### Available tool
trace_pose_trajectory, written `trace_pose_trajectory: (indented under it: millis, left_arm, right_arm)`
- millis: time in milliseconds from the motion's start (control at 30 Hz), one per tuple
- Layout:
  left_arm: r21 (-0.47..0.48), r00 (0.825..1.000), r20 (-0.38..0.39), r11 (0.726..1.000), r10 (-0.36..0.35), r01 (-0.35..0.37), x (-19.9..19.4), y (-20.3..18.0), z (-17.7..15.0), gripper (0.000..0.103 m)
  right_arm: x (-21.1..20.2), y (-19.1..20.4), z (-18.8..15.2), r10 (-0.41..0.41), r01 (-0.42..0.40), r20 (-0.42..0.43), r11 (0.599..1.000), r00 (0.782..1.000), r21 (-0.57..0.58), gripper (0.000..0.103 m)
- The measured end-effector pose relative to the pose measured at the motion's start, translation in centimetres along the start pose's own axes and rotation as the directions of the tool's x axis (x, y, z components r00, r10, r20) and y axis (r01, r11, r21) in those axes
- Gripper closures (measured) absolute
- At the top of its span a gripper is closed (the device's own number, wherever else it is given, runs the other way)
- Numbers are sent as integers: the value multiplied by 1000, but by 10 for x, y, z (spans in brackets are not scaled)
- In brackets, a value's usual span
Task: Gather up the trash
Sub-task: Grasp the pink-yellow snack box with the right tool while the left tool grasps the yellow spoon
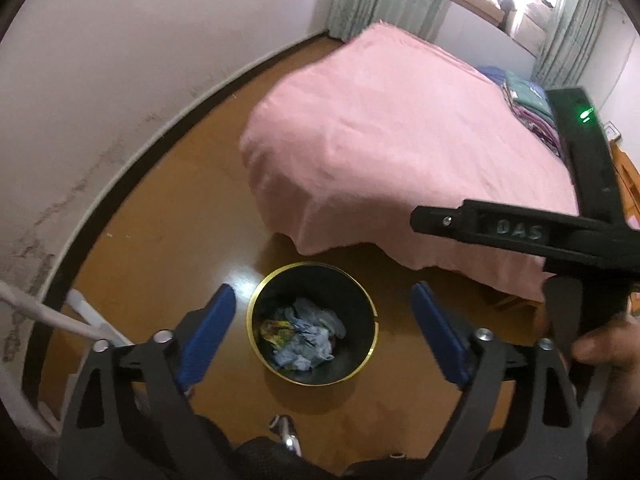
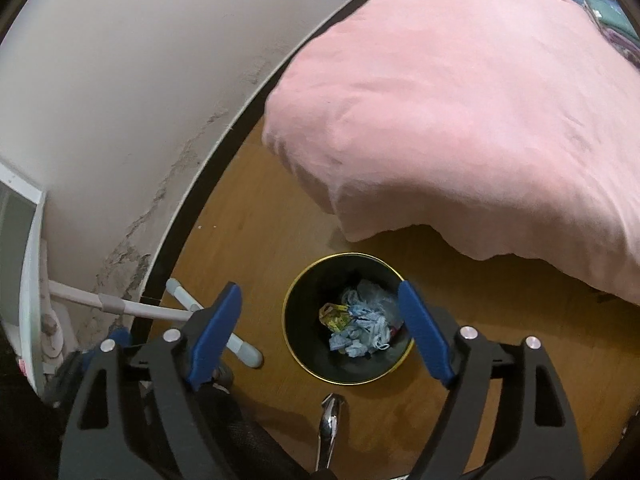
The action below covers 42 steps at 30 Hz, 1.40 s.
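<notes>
Trash is lying inside a round black bin with a gold rim, which is standing on a brown wooden floor near the corner of a bed draped in a pink cover. Crumpled pale blue pieces and a small yellow wrapper are being seen at the bottom of the bin, which is also being looked down on in the right wrist view, with the same heap in it.

The left gripper is being held above the bin with its blue pads spread wide on either side of the rim; nothing is being gripped between them. The right gripper is likewise being held over the bin with its jaws wide apart and empty. In the left wrist view, the right gripper's black body is being seen from the side at the right edge, with a person's hand wrapped around its handle.

A white wall with peeling paint is running along the floor at the left, and white tubing is lying at its foot.
</notes>
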<state>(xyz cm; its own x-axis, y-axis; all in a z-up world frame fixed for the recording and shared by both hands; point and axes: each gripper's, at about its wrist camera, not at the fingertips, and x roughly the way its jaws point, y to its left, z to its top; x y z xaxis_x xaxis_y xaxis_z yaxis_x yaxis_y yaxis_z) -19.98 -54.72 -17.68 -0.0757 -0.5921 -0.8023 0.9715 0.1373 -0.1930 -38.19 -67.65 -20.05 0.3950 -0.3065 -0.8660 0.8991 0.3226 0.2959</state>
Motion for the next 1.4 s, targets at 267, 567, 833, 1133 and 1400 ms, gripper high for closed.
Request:
trace_pose_trajectory:
  millis: [267, 567, 833, 1133, 1400]
  left_arm:
    - [-76, 984, 91, 986, 152, -146, -140, 67, -22, 10]
    - [-311, 857, 87, 831, 508, -462, -304, 223, -110, 10]
    - [-624, 731, -76, 540, 678, -565, -415, 342, -247, 10]
    - [-677, 726, -151, 466, 670, -571, -439, 410, -310, 10]
    - [-656, 751, -167, 496, 639, -569, -419, 451, -299, 10]
  right_arm:
    - [-35, 87, -13, 62, -48, 61, 976, 996, -212, 22]
    - [-58, 320, -78, 281, -273, -98, 694, 955, -666, 21]
    - [-43, 530, -184, 297, -432, -354, 262, 887, -863, 21]
    - [-1, 653, -261, 184, -404, -395, 9, 900, -915, 21]
    - [16, 697, -270, 202, -407, -406, -37, 891, -913, 32]
